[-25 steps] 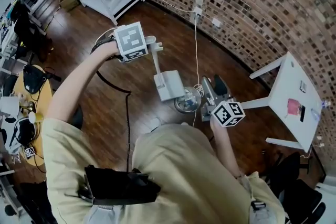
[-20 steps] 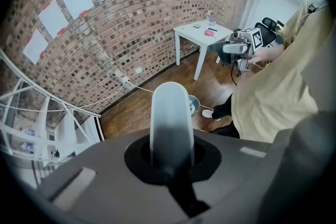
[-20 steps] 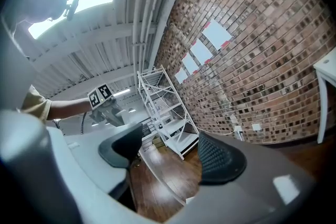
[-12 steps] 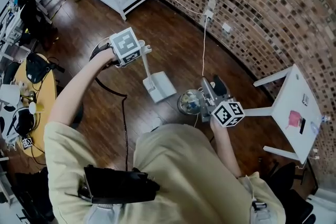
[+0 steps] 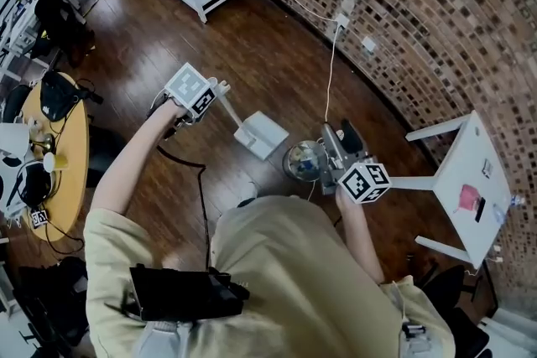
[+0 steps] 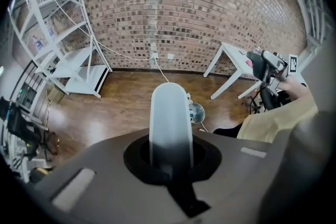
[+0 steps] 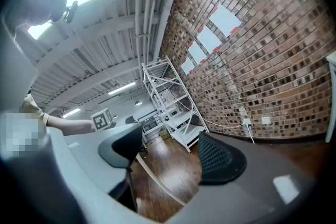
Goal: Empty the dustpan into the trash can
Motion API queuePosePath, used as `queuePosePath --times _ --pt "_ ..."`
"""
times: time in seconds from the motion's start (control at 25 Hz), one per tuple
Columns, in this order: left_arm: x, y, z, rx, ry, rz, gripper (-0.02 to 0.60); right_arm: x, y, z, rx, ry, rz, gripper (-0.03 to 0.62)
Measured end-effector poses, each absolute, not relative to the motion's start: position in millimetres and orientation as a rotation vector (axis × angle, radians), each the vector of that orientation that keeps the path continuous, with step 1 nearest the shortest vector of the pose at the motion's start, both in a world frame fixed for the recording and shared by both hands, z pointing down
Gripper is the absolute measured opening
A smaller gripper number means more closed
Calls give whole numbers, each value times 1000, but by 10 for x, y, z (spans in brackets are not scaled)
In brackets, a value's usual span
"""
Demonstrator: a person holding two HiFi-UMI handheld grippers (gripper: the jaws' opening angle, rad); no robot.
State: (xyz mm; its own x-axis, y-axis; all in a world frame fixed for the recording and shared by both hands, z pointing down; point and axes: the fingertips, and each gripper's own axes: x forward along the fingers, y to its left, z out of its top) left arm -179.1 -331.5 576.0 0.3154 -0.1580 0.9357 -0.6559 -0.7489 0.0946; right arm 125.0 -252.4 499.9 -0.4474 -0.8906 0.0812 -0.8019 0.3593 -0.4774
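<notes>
Just beside the small round trash can with a clear liner (image 5: 303, 161), on its left in the head view, the white plastic long-handled dustpan (image 5: 262, 134) hangs low over the dark wood floor (image 5: 252, 46), clear of the can's rim. A second ago the pan was tipped at the can's mouth; it has since swung away and down, so dumping is judged complete. The left gripper (image 5: 218, 88) is clenched on the dustpan's handle (image 5: 232, 108). The right gripper (image 5: 339, 137), on the can's other side, holds its jaws apart and grasps nothing. Count: one dustpan, one trash can, two grippers, and one white table (image 5: 470, 172) beyond the can.
</notes>
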Motion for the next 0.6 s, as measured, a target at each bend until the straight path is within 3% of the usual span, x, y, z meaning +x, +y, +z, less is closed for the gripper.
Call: queuePosePath --times 0.6 --pt "-1686 -3358 6602 1997 -932 1210 0 1301 -2544 5068 -1575 2397 -713 321"
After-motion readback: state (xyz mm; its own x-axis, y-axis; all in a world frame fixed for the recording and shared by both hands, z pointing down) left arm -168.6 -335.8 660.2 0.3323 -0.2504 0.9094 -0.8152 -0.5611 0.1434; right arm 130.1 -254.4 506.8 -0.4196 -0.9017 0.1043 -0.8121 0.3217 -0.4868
